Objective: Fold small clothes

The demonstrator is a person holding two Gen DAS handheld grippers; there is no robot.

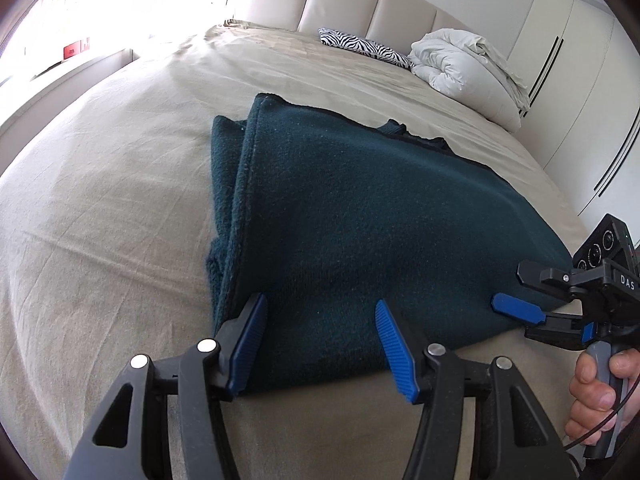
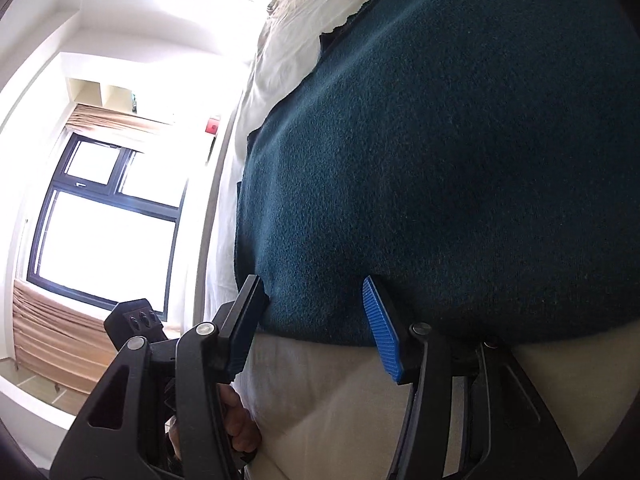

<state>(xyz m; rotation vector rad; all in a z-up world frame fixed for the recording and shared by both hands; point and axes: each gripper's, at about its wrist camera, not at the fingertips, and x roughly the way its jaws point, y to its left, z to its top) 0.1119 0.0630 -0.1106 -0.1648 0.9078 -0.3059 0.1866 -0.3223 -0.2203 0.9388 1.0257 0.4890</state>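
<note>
A dark teal fleece garment (image 1: 360, 216) lies folded on the beige bed sheet (image 1: 100, 200). My left gripper (image 1: 320, 344) is open, its blue pads astride the garment's near left corner, close above the sheet. My right gripper (image 1: 520, 312) shows at the garment's near right corner, turned on its side. In the right wrist view the right gripper (image 2: 316, 328) is open, its pads at the near edge of the garment (image 2: 460, 160), with cloth between the fingers. That view is rolled sideways.
A zebra-print pillow (image 1: 364, 46) and a bundled white duvet (image 1: 468, 64) lie at the head of the bed by the padded headboard (image 1: 360, 0). White wardrobe doors (image 1: 580, 80) stand on the right. A window (image 2: 104, 216) is to the left.
</note>
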